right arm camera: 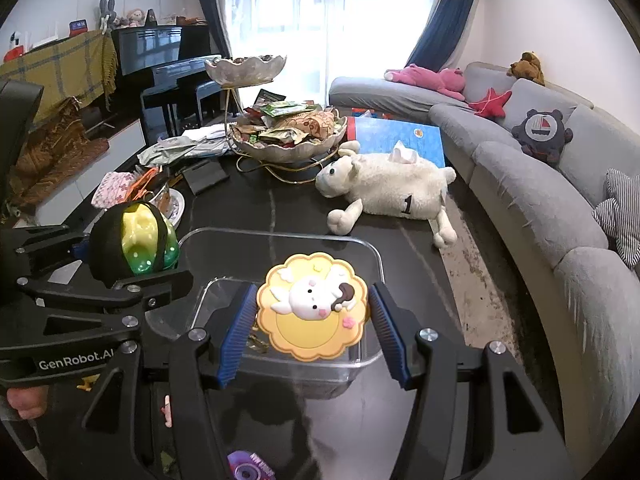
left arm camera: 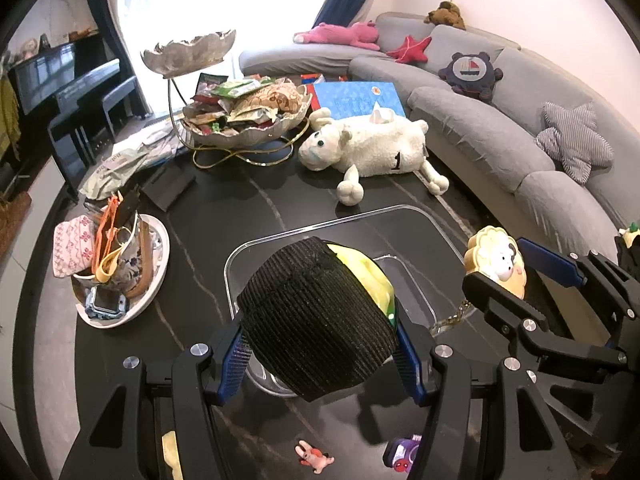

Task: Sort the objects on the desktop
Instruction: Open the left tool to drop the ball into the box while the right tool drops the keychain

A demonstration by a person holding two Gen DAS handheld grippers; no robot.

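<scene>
Together, we held our left gripper [left arm camera: 320, 344] clamped on the black-wrapped toy [left arm camera: 316, 320] and our right gripper [right arm camera: 312, 320] clamped on the yellow flower-shaped toy [right arm camera: 312, 306], both above the clear bin [right arm camera: 372, 260].

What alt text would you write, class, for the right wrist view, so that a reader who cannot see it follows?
The right gripper holds a yellow bunny charm above a clear plastic box on a dark table. At left, the left gripper holds a black-wrapped green toy; a plush sheep lies behind.
</scene>
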